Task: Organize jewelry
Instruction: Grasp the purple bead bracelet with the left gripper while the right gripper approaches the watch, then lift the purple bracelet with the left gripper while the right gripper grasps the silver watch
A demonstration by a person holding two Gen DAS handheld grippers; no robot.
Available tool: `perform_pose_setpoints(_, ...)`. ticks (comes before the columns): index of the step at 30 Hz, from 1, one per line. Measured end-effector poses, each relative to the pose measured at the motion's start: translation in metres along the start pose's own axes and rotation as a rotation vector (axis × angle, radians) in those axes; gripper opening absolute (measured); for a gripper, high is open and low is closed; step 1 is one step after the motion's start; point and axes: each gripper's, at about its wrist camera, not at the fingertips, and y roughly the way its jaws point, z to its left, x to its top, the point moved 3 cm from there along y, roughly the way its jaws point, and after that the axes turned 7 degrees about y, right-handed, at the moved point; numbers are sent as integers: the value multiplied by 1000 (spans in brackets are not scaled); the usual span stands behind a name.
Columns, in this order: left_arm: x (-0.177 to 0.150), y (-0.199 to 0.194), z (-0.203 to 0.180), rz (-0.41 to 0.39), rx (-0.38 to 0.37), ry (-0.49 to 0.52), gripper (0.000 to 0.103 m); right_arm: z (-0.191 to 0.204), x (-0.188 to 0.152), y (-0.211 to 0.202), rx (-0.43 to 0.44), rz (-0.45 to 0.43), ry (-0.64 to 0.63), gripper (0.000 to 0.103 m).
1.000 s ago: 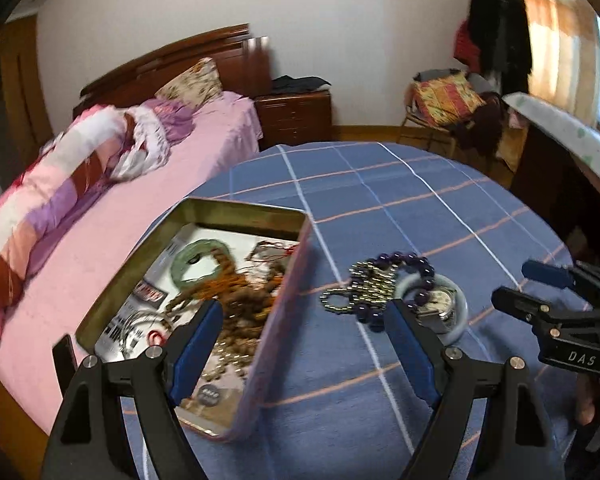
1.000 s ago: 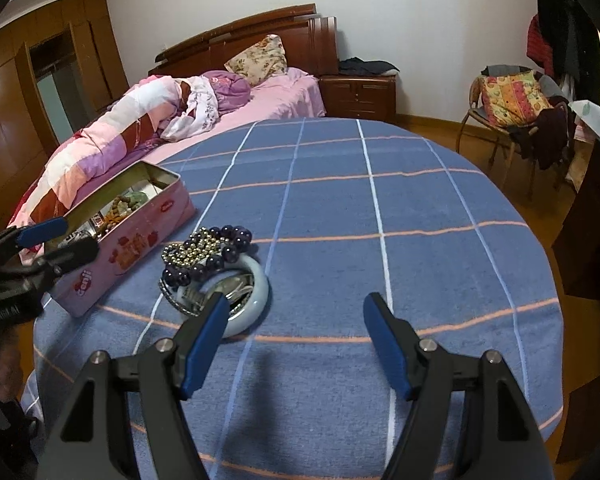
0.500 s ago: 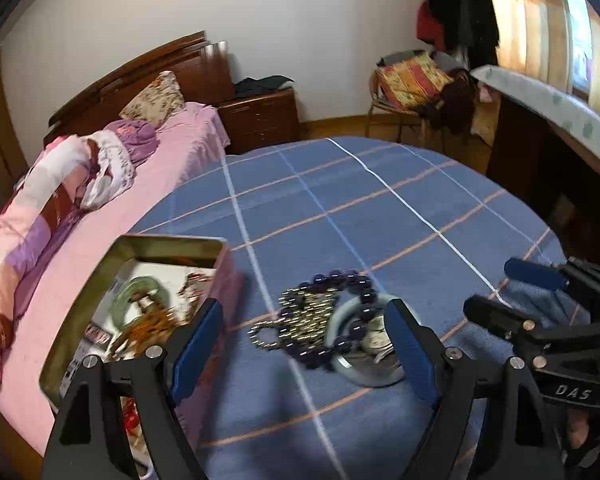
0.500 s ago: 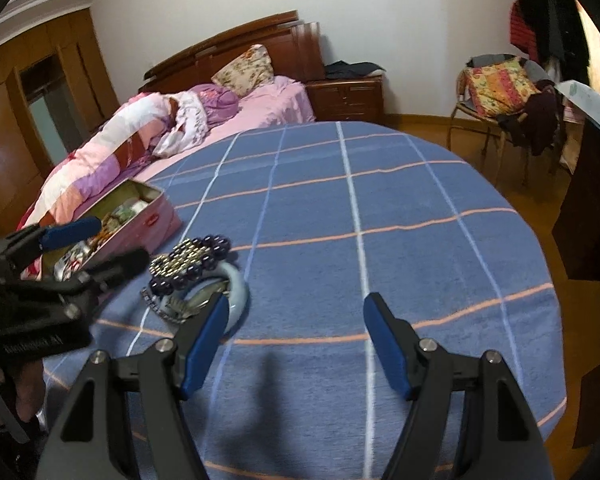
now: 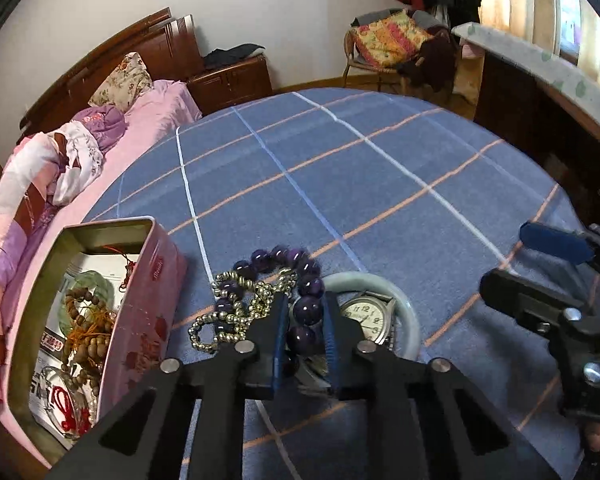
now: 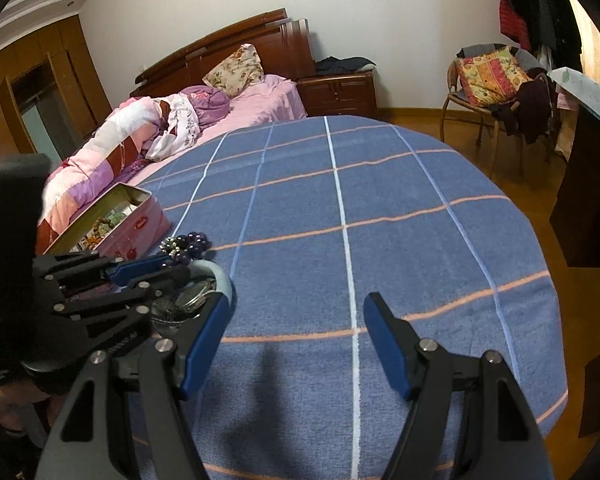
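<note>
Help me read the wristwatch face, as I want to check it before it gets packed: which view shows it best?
The left wrist view: the wristwatch lies face-up inside the pale bangle, dial and numerals clear, beside the left gripper closed on the purple bead bracelet. In the right wrist view the wristwatch is small, at a slant and partly hidden.
</note>
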Motion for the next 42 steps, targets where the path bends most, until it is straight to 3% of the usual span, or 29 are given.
perform_pose_setpoints(6,9,-56,14,-142,5,-37,13,4,-1,-1,-11,-9,-19,73)
perform_pose_setpoints(12,16,-94,38,-227,27,-100,13,13,-4,0,-1,-2,-52,73)
perform_pose_setpoints(17,20,-113,48,-282,56,-112,13,26,-6,2,39,22,-89,57)
perform_pose_setpoints(28,15,-133,61,-315,45,-143,13,72,-17,2,141,56,-230,56)
perform_pose_setpoints(36,9,-129,69,-288,36,-166,13,104,-22,23,127,110,-342,56)
perform_pose_setpoints(37,8,-127,71,-280,28,-172,13,106,-23,27,123,119,-353,54)
perform_pose_setpoints(40,4,-125,73,-269,23,-183,13,106,-24,34,99,138,-367,12)
perform_pose_setpoints(42,3,-124,75,-269,25,-184,13,103,-20,30,115,128,-344,8)
